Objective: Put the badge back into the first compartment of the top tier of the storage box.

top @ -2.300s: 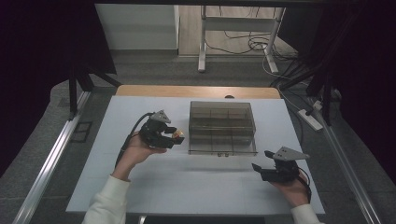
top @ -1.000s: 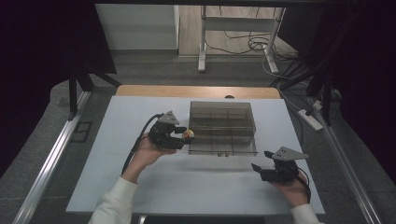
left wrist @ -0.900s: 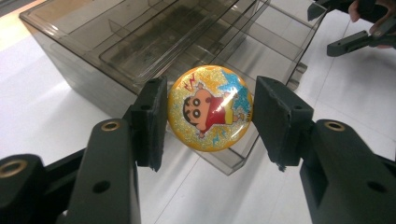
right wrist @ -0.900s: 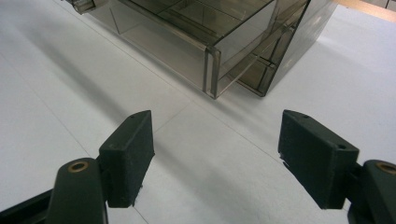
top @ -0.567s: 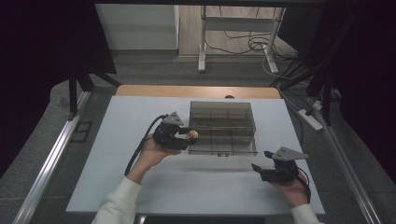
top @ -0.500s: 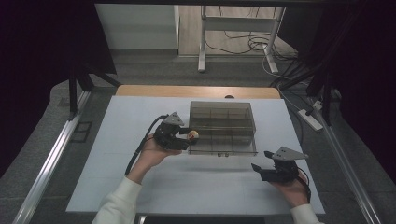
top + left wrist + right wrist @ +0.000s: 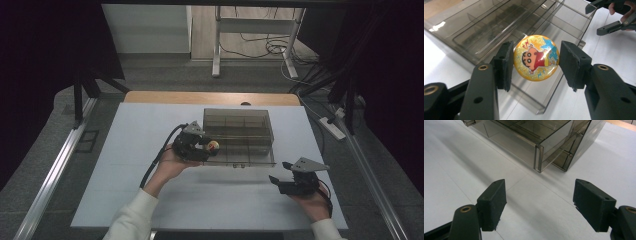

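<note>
Carry step, by the look of it: glittery yellow ball with a cartoon boy printed on it (image 7: pixel 536 57), clamped between the two black pads of the left gripper (image 7: pixel 535 62), held in the air above the left end of the smoky transparent plastic drawer box (image 7: pixel 239 135). Seen from the high view as a small yellow dot (image 7: pixel 213 146) at the tip of the left gripper (image 7: pixel 204 146), just over the pulled-out front drawer (image 7: pixel 529 82) near its left wall. Both pads pressed against the ball's sides, so firmly grasped.

Right gripper (image 7: pixel 284 183) resting low on the white table (image 7: pixel 100 165), near the box's front right corner, well apart from the ball; jaws spread wide with nothing between them, facing the drawer's corner (image 7: pixel 537 157).

Judged as mid-task: ball brought to the box, not yet set down. Next move probably calls for easing forward and down until the ball sits inside a drawer compartment, clear of the thin dividers and front wall, then parting the pads gently. Risk worth minding: round, smooth ball likely to roll once freed, so release low, close to the drawer floor.
</note>
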